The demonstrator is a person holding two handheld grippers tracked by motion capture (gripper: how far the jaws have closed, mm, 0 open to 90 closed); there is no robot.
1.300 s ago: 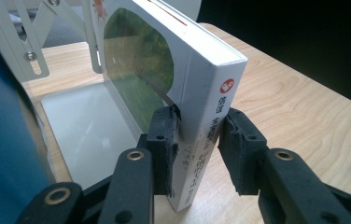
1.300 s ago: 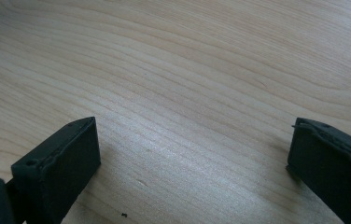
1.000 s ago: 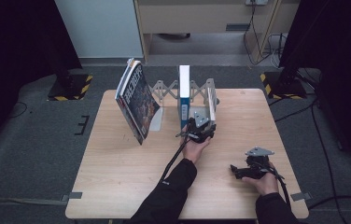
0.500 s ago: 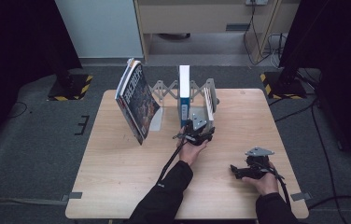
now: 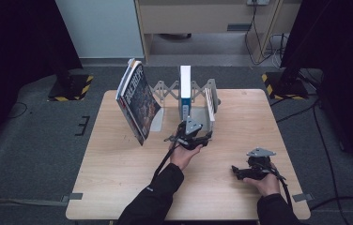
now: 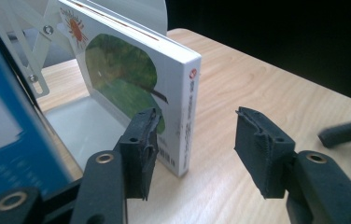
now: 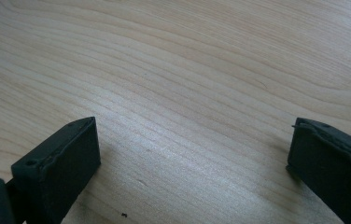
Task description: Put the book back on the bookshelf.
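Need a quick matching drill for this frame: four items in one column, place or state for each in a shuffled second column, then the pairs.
Items
1. white picture book
2. dark-covered book
3. left gripper
4. right gripper

Place or state
A. leans tilted at the rack's left end
B. open, low over bare wood at the table's near right
C. stands upright in the white rack, right of the blue-and-white book
D. open, jaws either side of a book's near corner

Pairs: 1-C, 2-A, 3-D, 4-B
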